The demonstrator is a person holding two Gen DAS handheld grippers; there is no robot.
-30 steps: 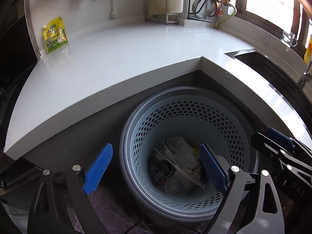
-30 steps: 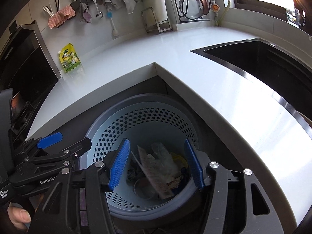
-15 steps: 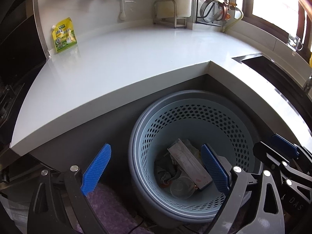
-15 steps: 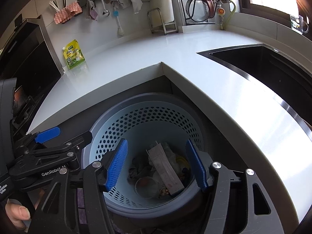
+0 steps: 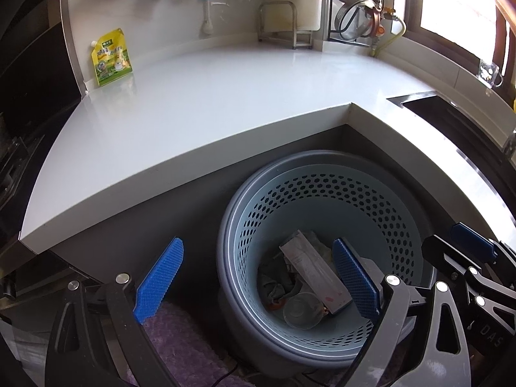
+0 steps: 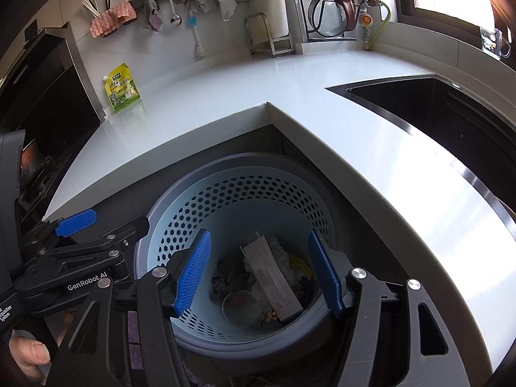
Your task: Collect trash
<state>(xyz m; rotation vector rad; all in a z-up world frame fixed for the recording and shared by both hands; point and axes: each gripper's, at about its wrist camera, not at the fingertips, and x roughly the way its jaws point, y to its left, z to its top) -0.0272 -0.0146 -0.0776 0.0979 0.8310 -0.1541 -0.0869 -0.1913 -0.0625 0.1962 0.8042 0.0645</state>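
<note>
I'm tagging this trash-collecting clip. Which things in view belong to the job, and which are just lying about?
Job: perforated bin; flat carton, clear cup and crumpled scraps inside it.

Lying about: yellow-green pouch, hanging sponge, steamer rack, sink.

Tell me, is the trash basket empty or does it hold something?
Not empty. The trash basket holds a flat paper box, a clear cup and crumpled wrappers at its bottom.

Counts around the kitchen corner

Two grippers are showing, the left gripper (image 5: 258, 282) and the right gripper (image 6: 259, 271), and one perforated basket (image 6: 245, 193) is sitting near them, holding one flat paper packet (image 6: 272, 279) and one clear round cup (image 6: 240, 308). One yellow-green pouch (image 5: 111, 58) is standing far left on one white counter (image 5: 209, 103); one dark sink (image 6: 435, 109) is lying right.
</note>
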